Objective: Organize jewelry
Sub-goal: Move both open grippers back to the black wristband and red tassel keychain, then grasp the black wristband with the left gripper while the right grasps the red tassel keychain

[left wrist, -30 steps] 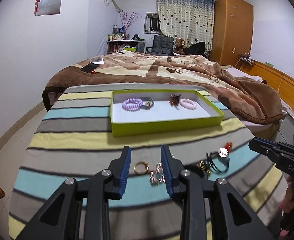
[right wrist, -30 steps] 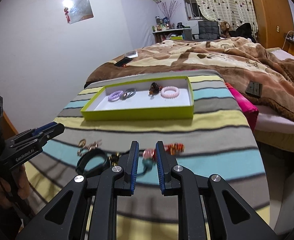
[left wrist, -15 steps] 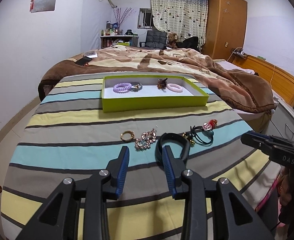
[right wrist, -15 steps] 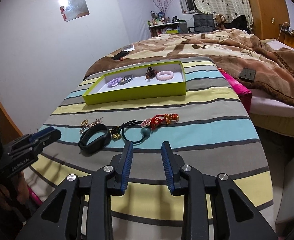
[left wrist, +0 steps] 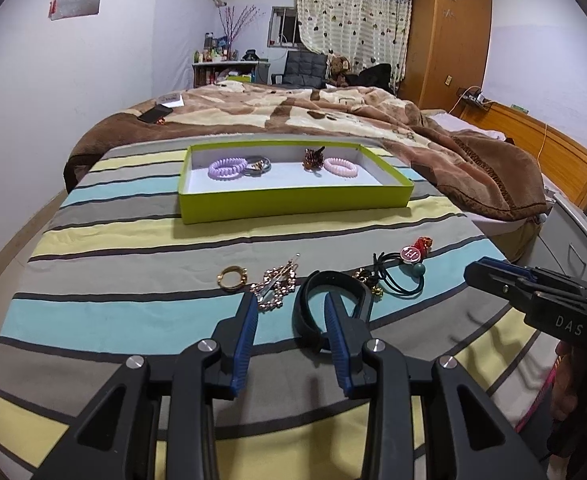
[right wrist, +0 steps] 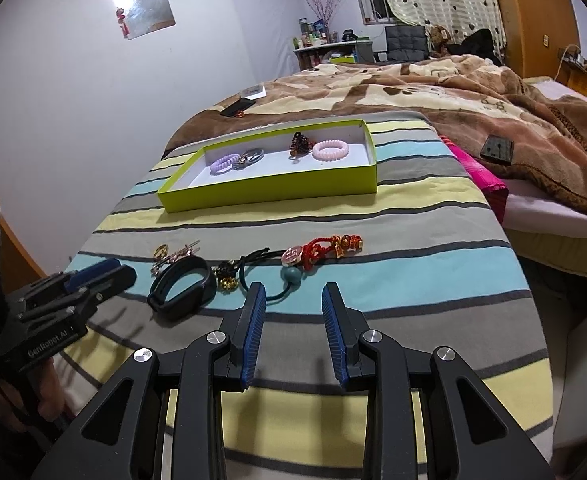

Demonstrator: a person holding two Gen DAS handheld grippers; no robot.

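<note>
A lime-green tray (left wrist: pixel 293 205) (right wrist: pixel 269 192) sits on the striped table and holds a purple coil tie (left wrist: pixel 227 168), a grey tie, a brown claw clip (left wrist: pixel 312 157) and a pink coil tie (left wrist: pixel 340 167). Loose on the cloth nearer me lie a gold ring (left wrist: pixel 230 277), a rhinestone clip (left wrist: pixel 274 287), a black band (left wrist: pixel 333 300) (right wrist: pixel 181 286), a gold charm, a black elastic with teal bead (right wrist: pixel 291 274) and a red knot charm (right wrist: pixel 333 246). My left gripper (left wrist: pixel 291 320) is open, above the black band. My right gripper (right wrist: pixel 291 312) is open and empty, just short of the teal bead.
A bed with a brown blanket (left wrist: pixel 333 116) lies behind the table, with a phone (left wrist: pixel 155 114) on it. A pink item (right wrist: pixel 481 176) is at the table's right edge. A wardrobe (left wrist: pixel 445 36) and shelf stand at the back wall.
Both grippers have pulled back and up from the loose jewelry, and both jaws have opened wider. The loose pieces lie still on the cloth.
</note>
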